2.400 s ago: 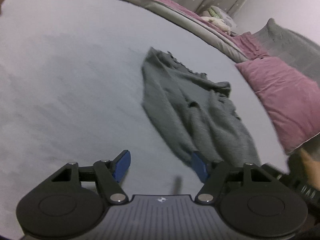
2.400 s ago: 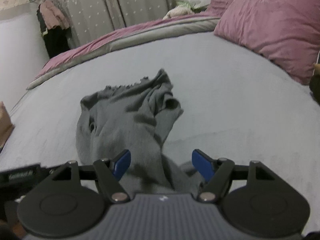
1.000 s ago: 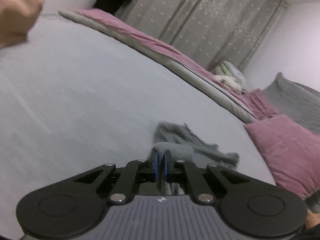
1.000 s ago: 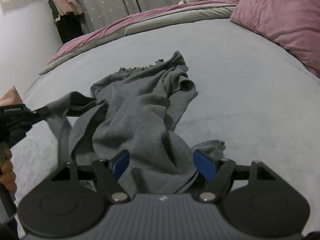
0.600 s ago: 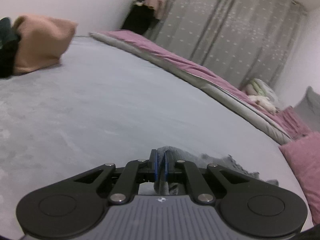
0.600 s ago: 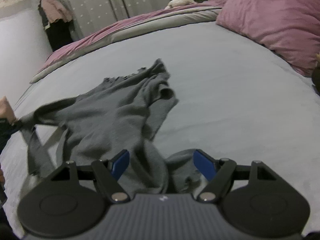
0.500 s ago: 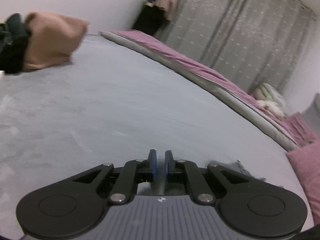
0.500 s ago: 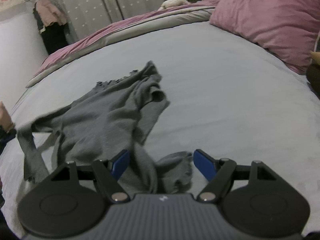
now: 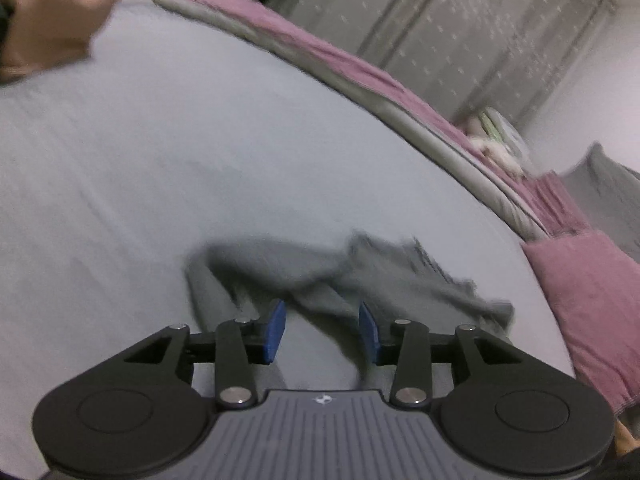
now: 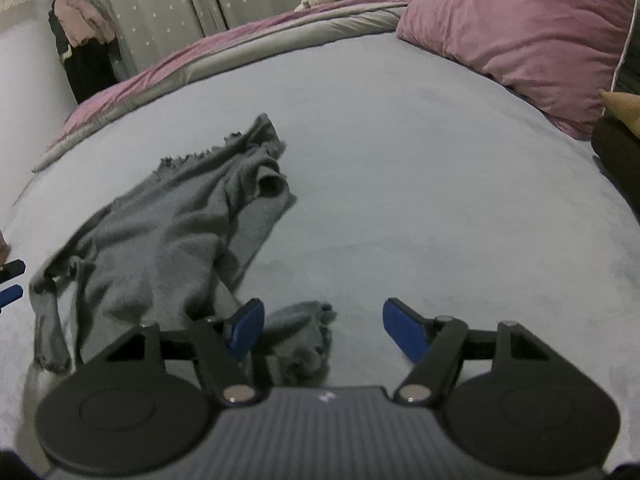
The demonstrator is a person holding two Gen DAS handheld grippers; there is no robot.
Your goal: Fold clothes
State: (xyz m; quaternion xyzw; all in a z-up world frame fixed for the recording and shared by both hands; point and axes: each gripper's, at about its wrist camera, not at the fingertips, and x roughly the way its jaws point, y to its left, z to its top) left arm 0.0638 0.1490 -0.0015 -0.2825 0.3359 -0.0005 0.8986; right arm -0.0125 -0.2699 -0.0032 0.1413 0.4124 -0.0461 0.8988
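Both claws, left [image 9: 322,330] and right [image 10: 323,330], gape wide and empty over the rumpled grey top [image 10: 172,236]; spreading step, next I pinch a sleeve

Bedroom, bed [image 10: 400,160], pink pillow [image 10: 520,32], curtains [image 10: 168,8]

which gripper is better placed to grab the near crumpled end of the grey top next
Right, probably. The right gripper is open with the crumpled end of the grey top lying just ahead, by its left finger. The left gripper is open too, over the far side.
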